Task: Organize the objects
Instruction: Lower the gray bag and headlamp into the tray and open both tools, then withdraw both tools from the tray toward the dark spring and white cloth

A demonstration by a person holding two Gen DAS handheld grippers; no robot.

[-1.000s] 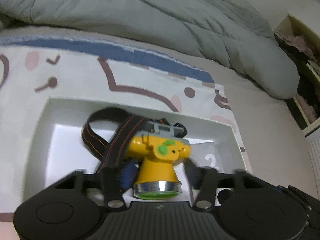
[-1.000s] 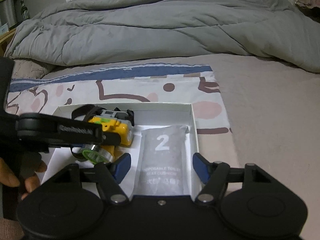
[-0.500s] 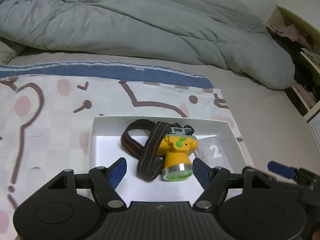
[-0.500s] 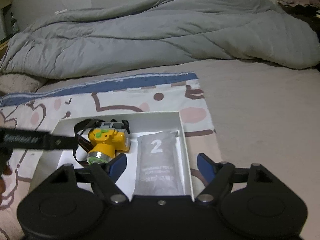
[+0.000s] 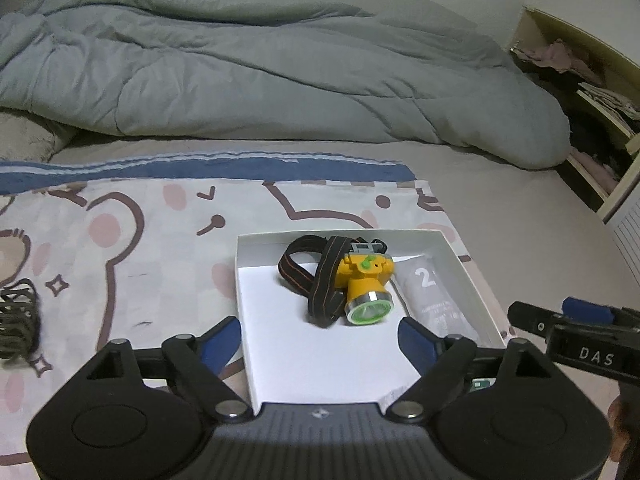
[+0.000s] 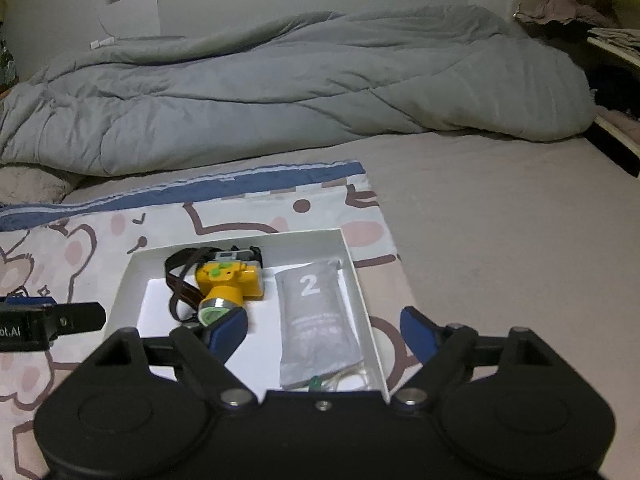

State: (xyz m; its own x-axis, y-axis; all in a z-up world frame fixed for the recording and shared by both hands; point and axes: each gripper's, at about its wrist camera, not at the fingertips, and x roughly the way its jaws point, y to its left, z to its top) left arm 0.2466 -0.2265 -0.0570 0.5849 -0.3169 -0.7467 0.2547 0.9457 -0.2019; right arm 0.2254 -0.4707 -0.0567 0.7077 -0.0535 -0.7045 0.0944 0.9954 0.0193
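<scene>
Left wrist view shows your left hand-held gripper (image 5: 320, 338) pulled back from the yellow headlamp (image 5: 362, 286), which a second ago sat between its fingers and now lies released in the white box (image 5: 452, 254) just ahead, jaws wide and empty, so that item looks placed. Right wrist view has your right hand-held gripper (image 6: 324, 328) also wide and empty, raised above the box's near edge, headlamp beside the grey pouch (image 6: 316, 320) ahead.

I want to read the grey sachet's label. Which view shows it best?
The right wrist view: the flat grey sachet marked 2 lies in full sight in the white box. In the left wrist view the sachet is smaller, partly hidden.
</scene>
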